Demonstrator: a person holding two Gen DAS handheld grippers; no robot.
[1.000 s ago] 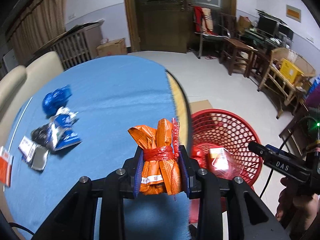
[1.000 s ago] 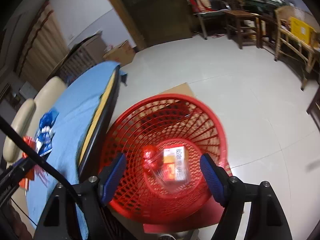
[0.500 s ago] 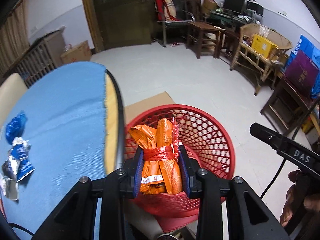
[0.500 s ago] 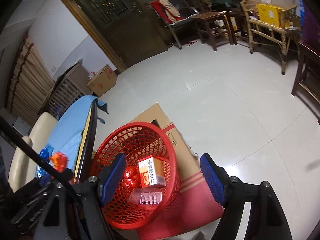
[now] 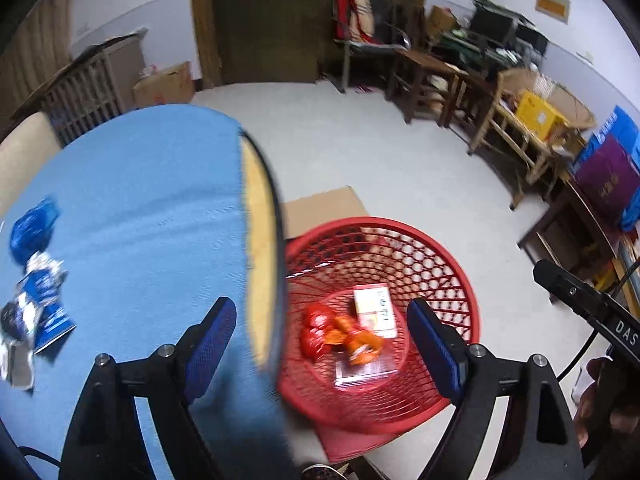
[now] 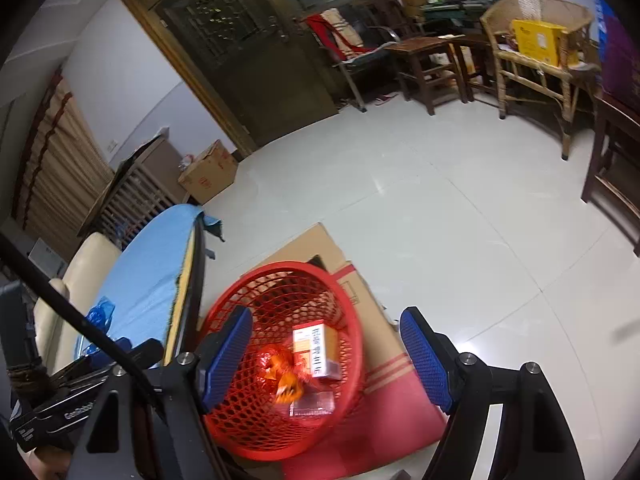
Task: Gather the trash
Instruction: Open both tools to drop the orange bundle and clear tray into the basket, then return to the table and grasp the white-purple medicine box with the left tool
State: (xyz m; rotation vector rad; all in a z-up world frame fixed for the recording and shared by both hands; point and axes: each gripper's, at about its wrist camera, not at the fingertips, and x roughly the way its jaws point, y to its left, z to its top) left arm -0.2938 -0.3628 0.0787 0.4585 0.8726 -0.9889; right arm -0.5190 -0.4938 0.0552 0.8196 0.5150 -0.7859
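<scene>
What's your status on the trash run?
Left gripper just opened, empty; right gripper open, empty. Orange wrapper in basket. Blue wrappers left on table. Nothing blocking.

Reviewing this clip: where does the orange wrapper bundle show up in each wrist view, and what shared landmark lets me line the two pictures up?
Left wrist view: the orange wrapper bundle lies in the basket bottom, lower centre, between the open fingers of the left hand-held gripper.
Right wrist view: the bundle is lower left of centre, inside the basket, seen partly through its mesh.
Shared landmark: the red mesh basket beside the blue-covered table edge.
</scene>
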